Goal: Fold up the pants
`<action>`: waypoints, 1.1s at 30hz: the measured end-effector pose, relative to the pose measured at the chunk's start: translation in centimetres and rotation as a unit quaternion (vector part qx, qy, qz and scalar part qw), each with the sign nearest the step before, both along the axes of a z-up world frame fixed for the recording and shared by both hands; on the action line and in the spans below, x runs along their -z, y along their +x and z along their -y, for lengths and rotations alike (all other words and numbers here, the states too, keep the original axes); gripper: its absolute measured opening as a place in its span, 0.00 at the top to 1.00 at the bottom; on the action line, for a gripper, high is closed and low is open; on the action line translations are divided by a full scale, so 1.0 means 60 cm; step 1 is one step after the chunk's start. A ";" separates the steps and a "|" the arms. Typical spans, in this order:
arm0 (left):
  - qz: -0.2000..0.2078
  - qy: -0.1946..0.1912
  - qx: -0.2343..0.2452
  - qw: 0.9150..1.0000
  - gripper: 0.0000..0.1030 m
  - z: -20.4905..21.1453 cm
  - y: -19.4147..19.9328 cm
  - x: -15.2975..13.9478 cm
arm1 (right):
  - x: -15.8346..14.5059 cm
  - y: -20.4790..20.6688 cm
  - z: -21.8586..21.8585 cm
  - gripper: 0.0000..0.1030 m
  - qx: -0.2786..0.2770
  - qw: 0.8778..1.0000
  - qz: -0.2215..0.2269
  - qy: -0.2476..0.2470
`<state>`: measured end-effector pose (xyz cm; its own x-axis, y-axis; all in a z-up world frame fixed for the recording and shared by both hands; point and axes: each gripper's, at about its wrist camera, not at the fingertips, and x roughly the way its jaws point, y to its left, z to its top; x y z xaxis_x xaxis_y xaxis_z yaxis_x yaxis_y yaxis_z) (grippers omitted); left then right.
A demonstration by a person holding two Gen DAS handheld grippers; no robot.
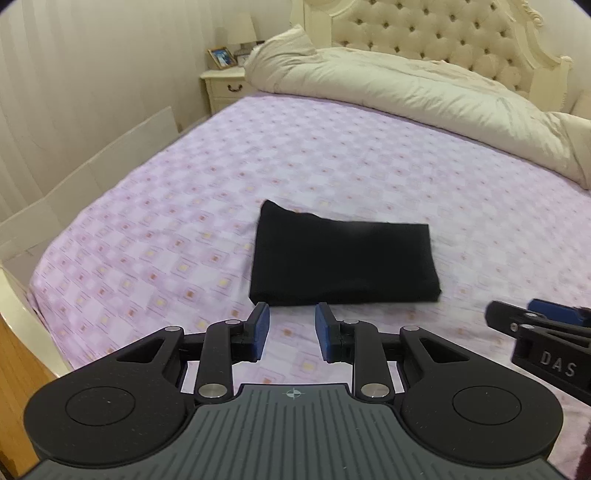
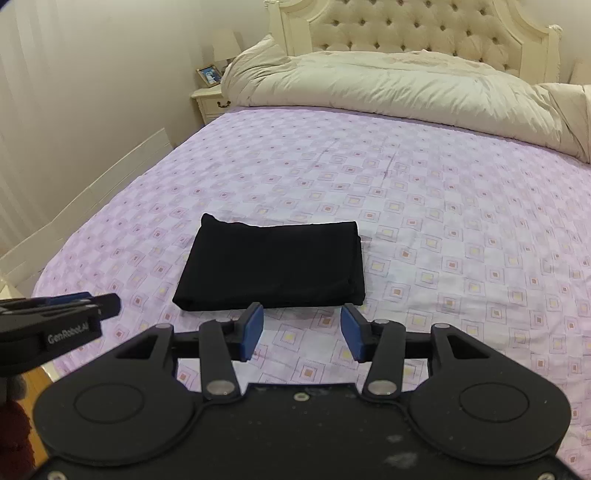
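The black pants [image 1: 345, 256] lie folded into a compact rectangle on the purple patterned bedsheet [image 1: 184, 206]; they also show in the right wrist view [image 2: 271, 266]. My left gripper [image 1: 291, 332] is open and empty, held above the sheet just short of the pants' near edge. My right gripper [image 2: 301, 330] is open and empty, also just short of the near edge. The right gripper shows at the right edge of the left wrist view [image 1: 546, 317]. The left gripper shows at the left of the right wrist view [image 2: 85, 304].
A cream duvet [image 1: 424, 96] is bunched along the head of the bed below a tufted headboard [image 1: 436, 33]. A cream nightstand [image 1: 223, 90] with a lamp and photo frame stands at the far left. The bed's left edge runs beside a curtain-covered wall [image 1: 74, 92].
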<state>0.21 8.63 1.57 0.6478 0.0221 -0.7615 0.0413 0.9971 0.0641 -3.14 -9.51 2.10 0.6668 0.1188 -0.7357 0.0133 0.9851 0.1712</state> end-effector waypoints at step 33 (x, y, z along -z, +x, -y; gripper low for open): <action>-0.023 -0.013 -0.028 0.999 0.74 0.017 -0.039 0.002 | -0.005 -0.045 0.018 0.50 -0.035 0.999 0.008 0.002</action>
<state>-2.14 7.61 1.46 0.6110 0.0370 -0.7907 -0.0115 0.9992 0.0379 -5.83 -10.61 2.39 0.6689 0.1688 -0.7239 -0.0587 0.9828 0.1749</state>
